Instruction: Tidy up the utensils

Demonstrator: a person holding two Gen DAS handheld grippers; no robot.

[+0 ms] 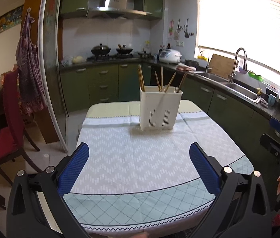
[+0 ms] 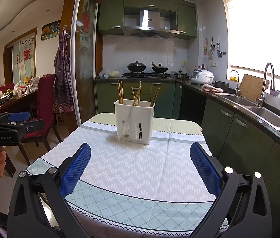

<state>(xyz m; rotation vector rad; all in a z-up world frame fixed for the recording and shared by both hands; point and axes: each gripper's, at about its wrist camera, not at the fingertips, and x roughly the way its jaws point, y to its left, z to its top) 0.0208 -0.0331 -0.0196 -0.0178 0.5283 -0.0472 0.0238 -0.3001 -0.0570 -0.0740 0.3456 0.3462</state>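
A white slotted utensil holder (image 1: 160,108) stands upright toward the far end of the table, also seen in the right wrist view (image 2: 134,121). Several wooden chopsticks (image 1: 141,78) and a pale spoon (image 1: 164,88) stand in it; the chopsticks also show in the right wrist view (image 2: 120,92). My left gripper (image 1: 139,165) is open and empty, above the near part of the table, well short of the holder. My right gripper (image 2: 140,165) is open and empty, likewise short of the holder. The left gripper also shows at the right wrist view's left edge (image 2: 11,123).
The table wears a patterned pale tablecloth (image 1: 140,158). A red-cushioned chair (image 1: 7,138) stands left of the table. Green cabinets and a dark counter with a steel sink (image 1: 241,89) run along the right. A stove with woks (image 1: 111,52) is at the back.
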